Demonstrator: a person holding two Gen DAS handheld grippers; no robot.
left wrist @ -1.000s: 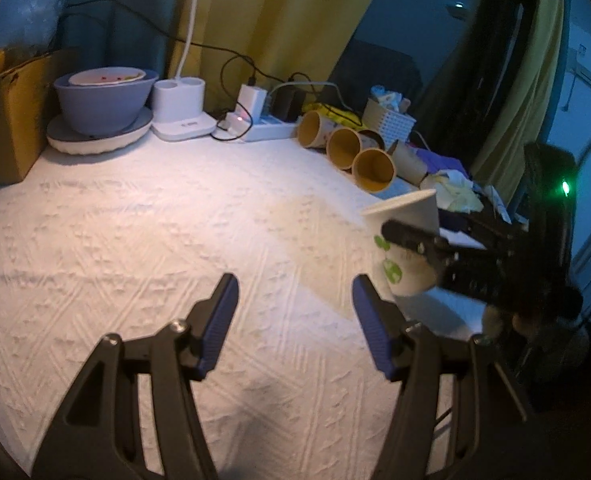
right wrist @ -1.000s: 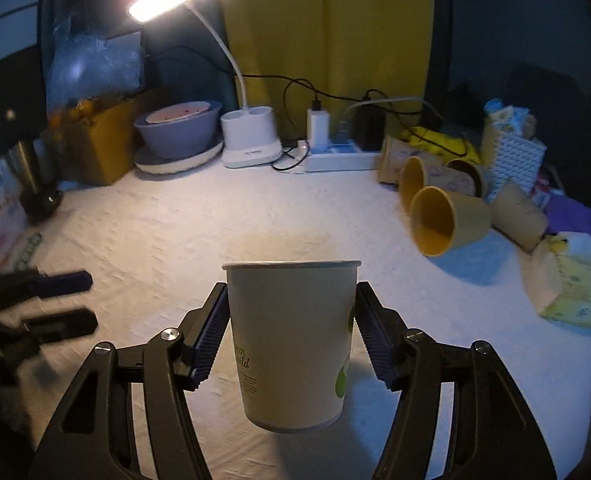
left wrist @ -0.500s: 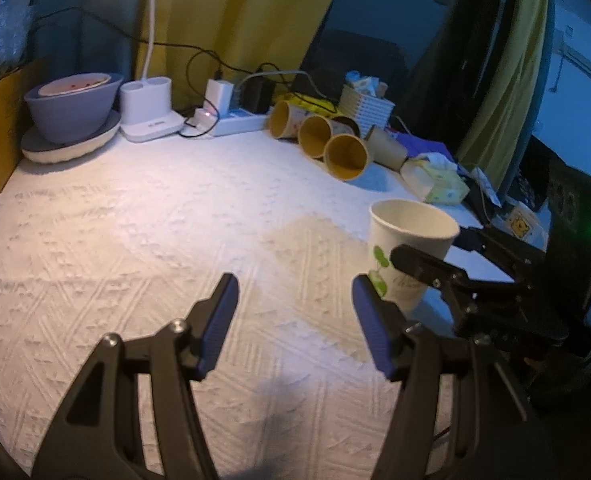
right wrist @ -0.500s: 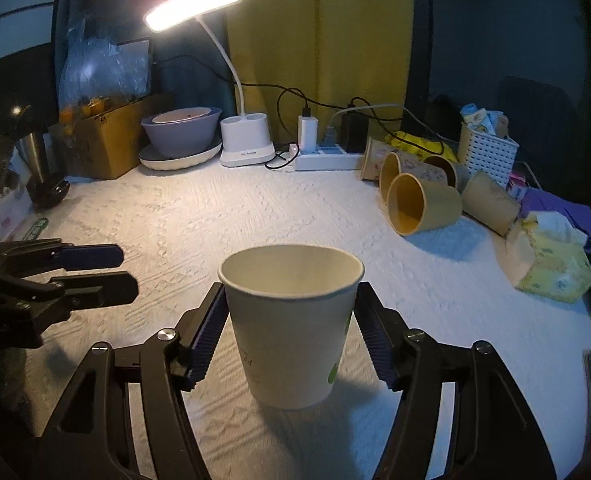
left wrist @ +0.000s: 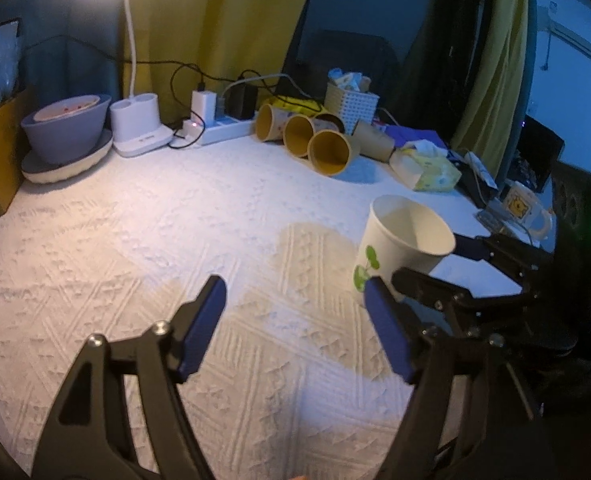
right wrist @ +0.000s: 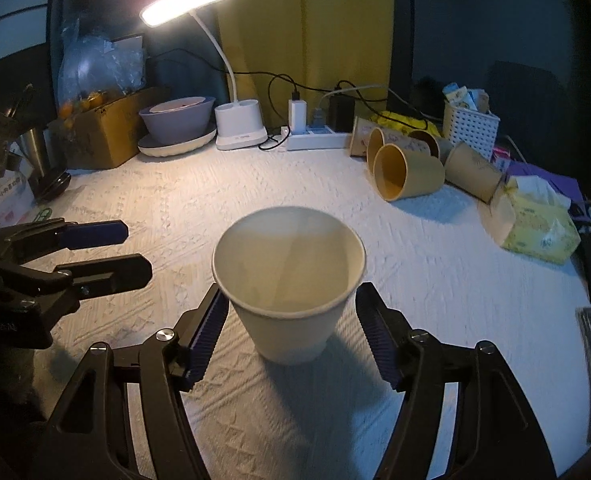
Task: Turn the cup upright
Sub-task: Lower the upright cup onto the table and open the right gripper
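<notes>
A white paper cup [right wrist: 289, 280] with a green print stands upright, mouth up, on the white textured cloth [right wrist: 435, 280]. My right gripper [right wrist: 291, 336] is open, its blue-padded fingers on either side of the cup with small gaps, not touching it. The cup also shows in the left wrist view [left wrist: 401, 246] at the right, with the right gripper [left wrist: 435, 264] around it. My left gripper [left wrist: 295, 328] is open and empty, low over the cloth to the left of the cup; it shows in the right wrist view [right wrist: 111, 252] at the left.
Several yellow-brown paper cups [right wrist: 407, 172] lie on their sides at the back right beside a tissue pack [right wrist: 535, 220] and a white basket [right wrist: 471, 124]. At the back stand a lit desk lamp [right wrist: 239, 128], a power strip [right wrist: 315, 140], a grey bowl [right wrist: 177, 120] and a cardboard box [right wrist: 107, 132].
The right gripper set the cup down on the cloth and opened off it. Both cameras have risen and tilted, now looking down at the cup.
</notes>
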